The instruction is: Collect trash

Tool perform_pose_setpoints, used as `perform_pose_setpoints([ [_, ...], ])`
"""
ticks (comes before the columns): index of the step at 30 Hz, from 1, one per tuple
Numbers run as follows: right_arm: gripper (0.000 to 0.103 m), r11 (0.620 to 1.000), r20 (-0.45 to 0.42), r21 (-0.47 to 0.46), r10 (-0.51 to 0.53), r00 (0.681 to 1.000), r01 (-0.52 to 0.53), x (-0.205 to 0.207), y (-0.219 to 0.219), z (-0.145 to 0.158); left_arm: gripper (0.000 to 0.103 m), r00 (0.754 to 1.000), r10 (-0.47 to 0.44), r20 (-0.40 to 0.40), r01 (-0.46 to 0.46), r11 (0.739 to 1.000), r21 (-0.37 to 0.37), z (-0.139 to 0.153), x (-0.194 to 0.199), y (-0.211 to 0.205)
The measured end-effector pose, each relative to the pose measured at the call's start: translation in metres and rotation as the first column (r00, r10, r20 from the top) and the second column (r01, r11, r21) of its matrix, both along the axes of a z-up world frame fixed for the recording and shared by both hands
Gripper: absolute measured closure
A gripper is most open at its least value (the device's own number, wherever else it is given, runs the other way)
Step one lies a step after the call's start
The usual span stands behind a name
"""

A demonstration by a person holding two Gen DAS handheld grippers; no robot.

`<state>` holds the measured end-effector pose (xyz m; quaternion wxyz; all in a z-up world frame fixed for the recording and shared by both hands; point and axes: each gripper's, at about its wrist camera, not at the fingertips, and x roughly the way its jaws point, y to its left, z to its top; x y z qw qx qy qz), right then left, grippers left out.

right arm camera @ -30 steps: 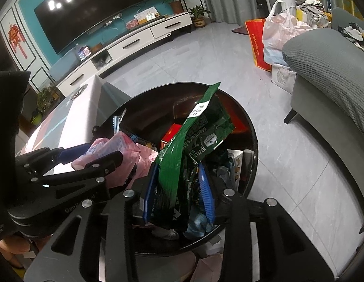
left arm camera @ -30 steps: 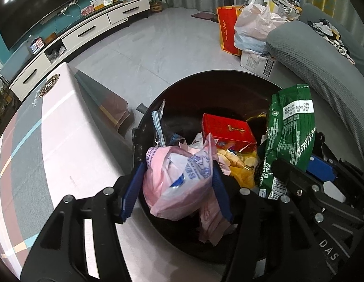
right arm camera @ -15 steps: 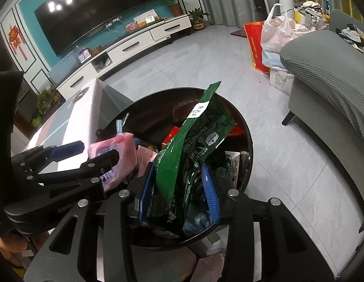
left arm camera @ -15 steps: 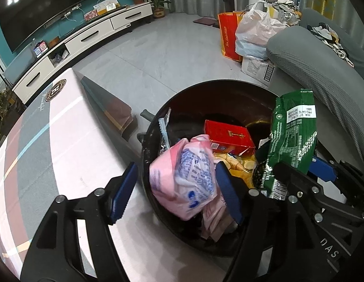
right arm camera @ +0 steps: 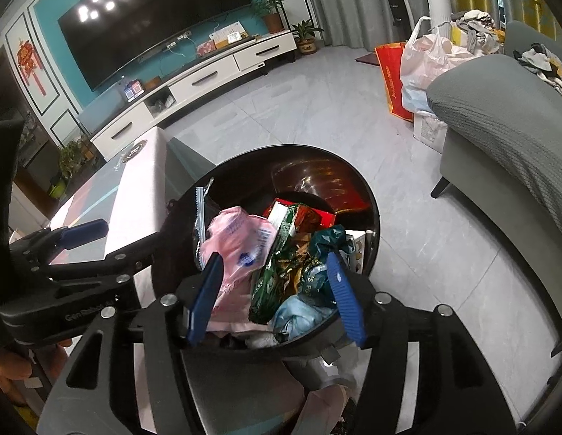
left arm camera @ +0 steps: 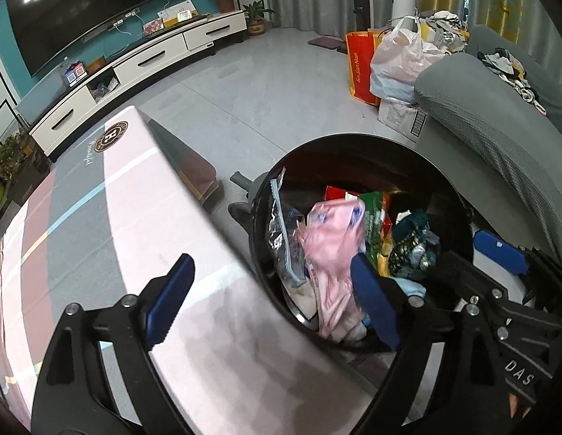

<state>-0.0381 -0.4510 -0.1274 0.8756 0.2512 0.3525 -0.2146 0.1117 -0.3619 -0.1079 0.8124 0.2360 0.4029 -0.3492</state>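
Note:
A round black trash bin (left arm camera: pixel 418 156) (right arm camera: pixel 371 210) stands between the table and the sofa, full of wrappers. A pink plastic bag (left arm camera: pixel 331 239) (right arm camera: pixel 241 243) lies on top of the pile, with a green snack bag (right arm camera: pixel 277 272) (left arm camera: pixel 375 217) beside it and a red box (right arm camera: pixel 317 217) behind. My left gripper (left arm camera: pixel 277 301) is open and empty, over the table edge and the bin's left rim. My right gripper (right arm camera: pixel 277 293) is open and empty, just above the bin's near side.
A table with a pink, grey and white cloth (left arm camera: pixel 110 224) lies left of the bin. A grey sofa (left arm camera: pixel 498 137) is on the right. Bags and a box (left arm camera: pixel 393 61) stand on the floor beyond. A white TV cabinet (right arm camera: pixel 194 83) lines the far wall.
Both grippers opened and let go: the pink bag and the green bag dropped into the bin. Both grippers drew back, the left one shifting left over the table.

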Motion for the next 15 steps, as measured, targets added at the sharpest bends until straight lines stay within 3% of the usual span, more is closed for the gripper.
perform_pose_setpoints([
  [8, 0.019, 0.999, -0.008, -0.034, -0.018, 1.0, 0.018, -0.02, 0.014, 0.019, 0.004, 1.0, 0.017, 0.002, -0.017, 1.0, 0.004, 0.021, -0.017, 0.032],
  [15, 0.004, 0.998, -0.023, -0.065, -0.013, 1.0, 0.012, -0.035, 0.034, 0.046, 0.003, 0.999, 0.025, 0.042, -0.024, 1.0, -0.012, 0.05, -0.041, 0.066],
])
